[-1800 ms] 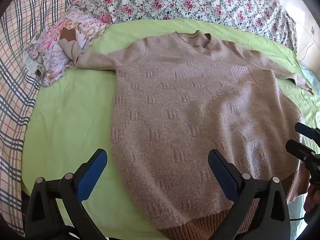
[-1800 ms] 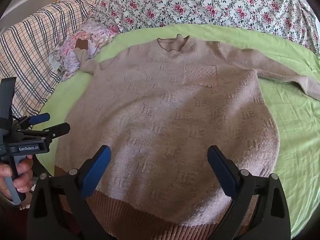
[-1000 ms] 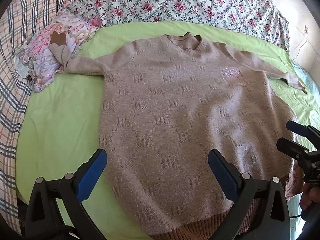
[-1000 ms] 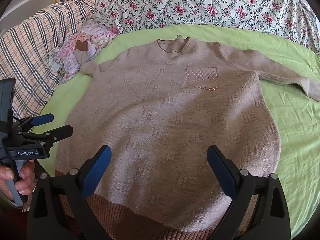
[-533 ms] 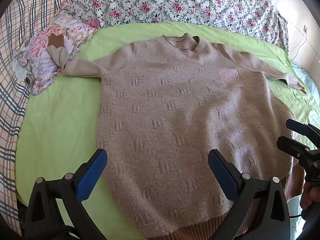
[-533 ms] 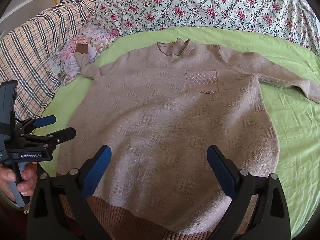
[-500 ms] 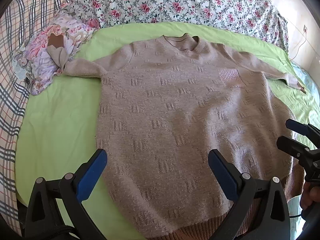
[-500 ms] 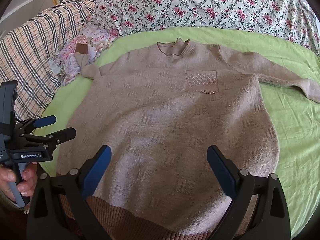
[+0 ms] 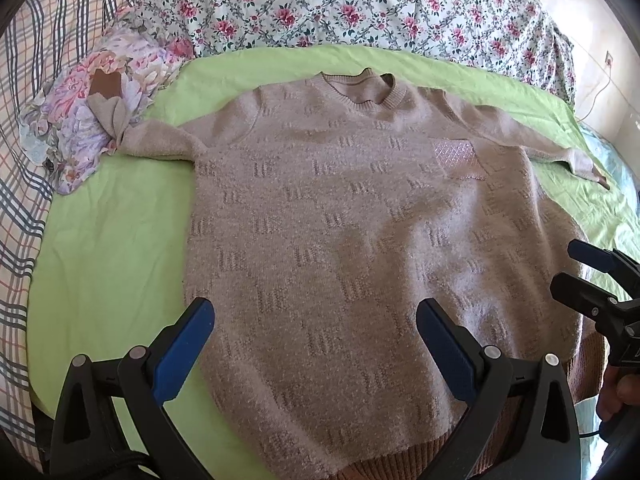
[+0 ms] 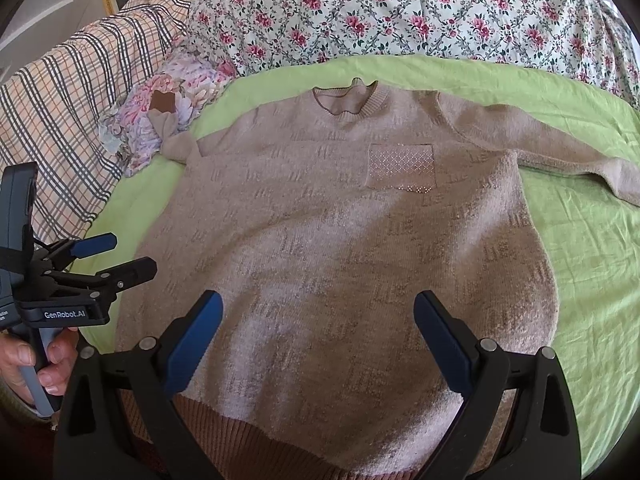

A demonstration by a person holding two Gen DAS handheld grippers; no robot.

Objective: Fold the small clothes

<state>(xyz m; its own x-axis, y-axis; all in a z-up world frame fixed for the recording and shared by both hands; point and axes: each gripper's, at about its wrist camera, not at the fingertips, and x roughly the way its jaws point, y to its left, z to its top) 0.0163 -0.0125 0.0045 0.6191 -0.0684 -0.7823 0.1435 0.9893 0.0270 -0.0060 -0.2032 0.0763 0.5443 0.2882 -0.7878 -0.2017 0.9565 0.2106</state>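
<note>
A beige knit sweater (image 9: 352, 216) lies flat and face up on the green sheet (image 9: 112, 248), neck away from me, both sleeves spread out; it also shows in the right wrist view (image 10: 344, 248). Its left sleeve end (image 9: 108, 116) rests on a floral cloth. My left gripper (image 9: 316, 316) is open and empty above the sweater's lower left part, and shows in the right wrist view (image 10: 108, 256). My right gripper (image 10: 316, 316) is open and empty above the hem, and shows in the left wrist view (image 9: 576, 264).
A floral cloth bundle (image 9: 92, 100) lies at the sheet's far left. A rose-patterned quilt (image 9: 360, 4) runs along the back. A plaid blanket (image 10: 72, 112) covers the left side. A wall and cord (image 9: 600, 92) are at the far right.
Both grippers have drifted slightly, so the sweater has shifted a little in each view. Both stay open and empty. The sweater itself has not moved.
</note>
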